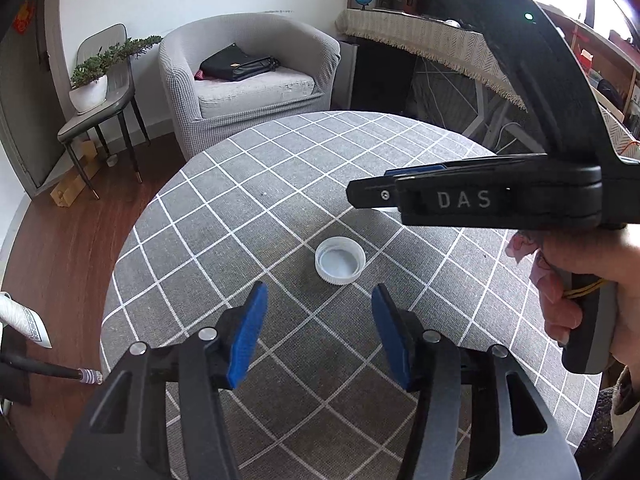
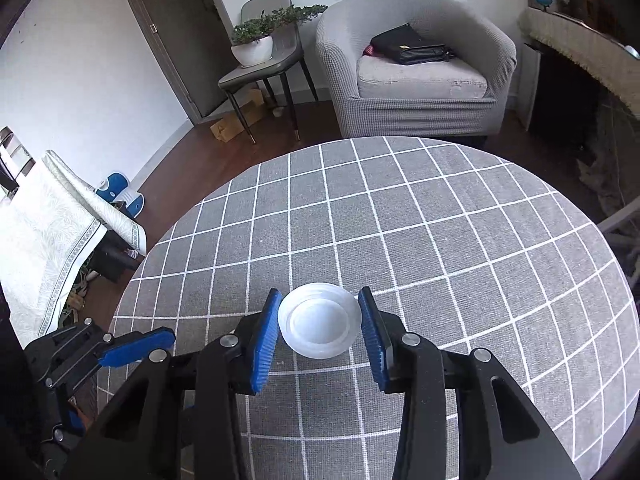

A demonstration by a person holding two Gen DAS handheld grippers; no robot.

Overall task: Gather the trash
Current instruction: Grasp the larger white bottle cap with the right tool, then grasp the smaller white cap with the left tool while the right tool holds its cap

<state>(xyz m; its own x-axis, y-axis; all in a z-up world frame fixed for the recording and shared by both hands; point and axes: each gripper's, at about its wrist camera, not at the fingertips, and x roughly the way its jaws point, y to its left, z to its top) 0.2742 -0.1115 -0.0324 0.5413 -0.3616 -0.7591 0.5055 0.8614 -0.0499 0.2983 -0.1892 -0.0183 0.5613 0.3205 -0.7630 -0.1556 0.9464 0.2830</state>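
A white plastic lid lies open side up on the round table with the grey checked cloth. My left gripper is open and empty, just short of this lid. In the right wrist view my right gripper is shut on a second white round lid, its blue pads against both sides, above the cloth. The right gripper's body shows from the side in the left wrist view, above and right of the lid on the table. The left gripper's tip shows at lower left in the right wrist view.
A grey armchair with a black bag stands beyond the table. A chair with a potted plant is at far left. A cloth-covered desk is at right. A white cloth-covered piece of furniture stands left of the table.
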